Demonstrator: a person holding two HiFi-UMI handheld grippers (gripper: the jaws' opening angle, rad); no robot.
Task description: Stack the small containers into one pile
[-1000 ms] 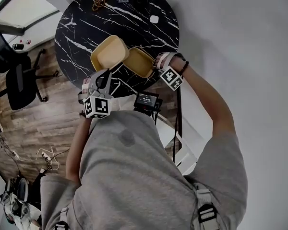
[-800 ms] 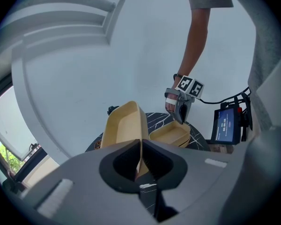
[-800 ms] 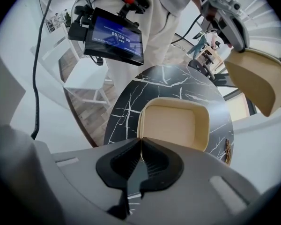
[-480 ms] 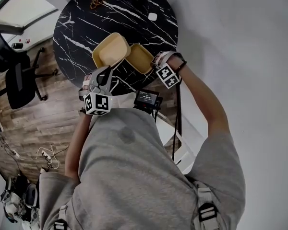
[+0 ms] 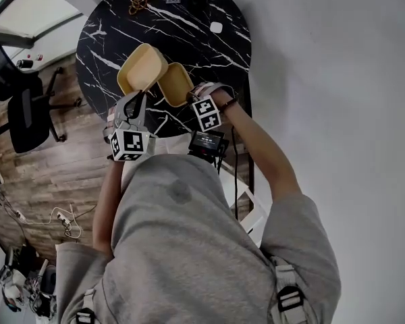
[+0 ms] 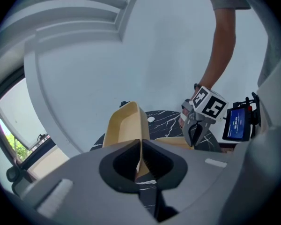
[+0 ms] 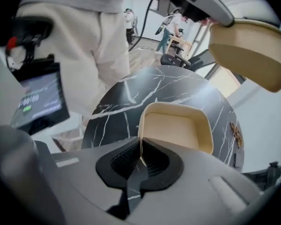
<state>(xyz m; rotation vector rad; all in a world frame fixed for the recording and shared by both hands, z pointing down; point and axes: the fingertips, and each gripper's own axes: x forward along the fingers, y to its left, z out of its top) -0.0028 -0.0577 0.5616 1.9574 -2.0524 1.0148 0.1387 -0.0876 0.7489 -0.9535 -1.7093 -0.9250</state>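
Two containers are in play, each taken by one wall. The left tongs [image 6: 139,149] are pressed together on the near rim of the left container [image 6: 124,125], which hangs tilted in the air just ahead of them. The right tongs [image 7: 141,156] have the near wall of the right container [image 7: 175,128] between their pads. Their jaws are opening, though the pads look to be touching the wall for now. That container lies low over the tabletop [image 7: 178,88] straight ahead of the right tongs, mouth up; I cannot tell whether it rests on the tabletop or hovers just above it. Seen from the right tongs, the left container is up and to the right, well clear of the lower one's mouth. The step in hand looks like nesting the raised container into the lower one. To do it well, level the raised one first. Carry it over until its rounded corners line up with those below, then lower it straight down rather than sliding it in at a slant. One pad of the right tongs sits inside the lower container, so it should probably come off that wall before the upper one drops in, or the two will clash. These look light and thin-walled, so a sideways nudge could skate the lower one across the smooth tabletop. The left tongs should let go only once the upper one has seated.
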